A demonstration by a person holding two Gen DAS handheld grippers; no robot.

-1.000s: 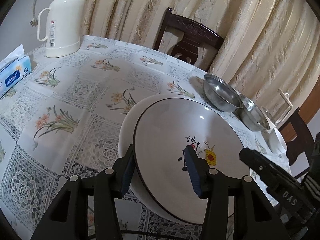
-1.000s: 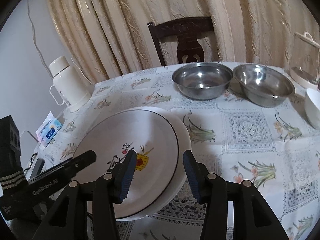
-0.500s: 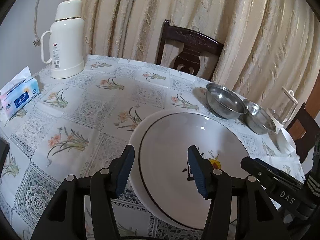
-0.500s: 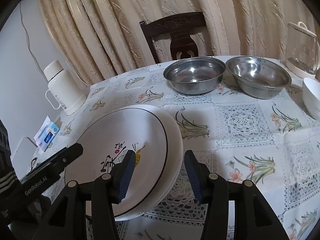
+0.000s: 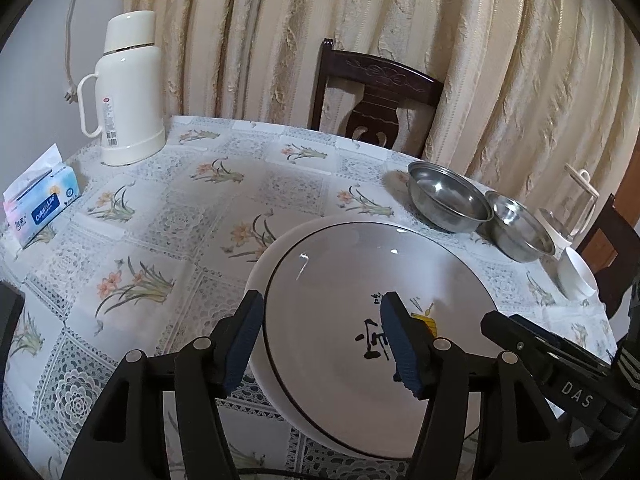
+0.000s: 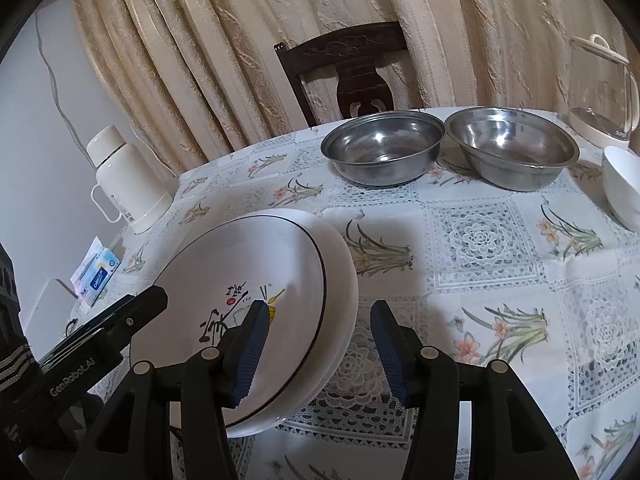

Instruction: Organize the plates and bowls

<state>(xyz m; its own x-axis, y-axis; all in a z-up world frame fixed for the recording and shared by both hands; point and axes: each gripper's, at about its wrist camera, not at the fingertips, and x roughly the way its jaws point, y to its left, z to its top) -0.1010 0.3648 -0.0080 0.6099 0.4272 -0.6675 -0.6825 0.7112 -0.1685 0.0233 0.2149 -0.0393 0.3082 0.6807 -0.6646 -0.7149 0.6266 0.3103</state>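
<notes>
Nearest, at 6 o'clock in the left wrist view: left gripper (image 5: pixel 322 338) spread wide, pinching nothing, its 2 blue pads straddling the left edge of the painted plate (image 5: pixel 376 280) without visible contact. Same in the right wrist view: right gripper (image 6: pixel 318 346) spread wide and empty, one pad over the plate's face, the other past its right edge.

Just beyond the pads, near the front edge of the worktop (image 5: pixel 168 216): painted plate, dark-rimmed with a brush-style motif, resting on a plain white plate (image 6: pixel 346 280) that shows as a crescent around it. 2 plates stacked, then; that part judged done.

Further back, toward 1 o'clock in the left wrist view: 2 steel bowls, the left steel bowl (image 6: pixel 384 148) and the right steel bowl (image 6: pixel 512 148), side by side with rims touching or nearly so, not nested. At 3 o'clock, near the worktop's edge, a white bowl (image 6: pixel 622 188), apart from the steel pair. Bowls judged still to be gathered, probably roughly half the job left.

Farthest: glass kettle (image 6: pixel 600 92) at 2 o'clock, cream thermos (image 5: pixel 128 92) at 10 o'clock, tissue pack (image 5: pixel 40 204) at 9 o'clock, dark chair (image 5: pixel 376 100) against the curtain (image 5: pixel 500 60) at 12 o'clock.
</notes>
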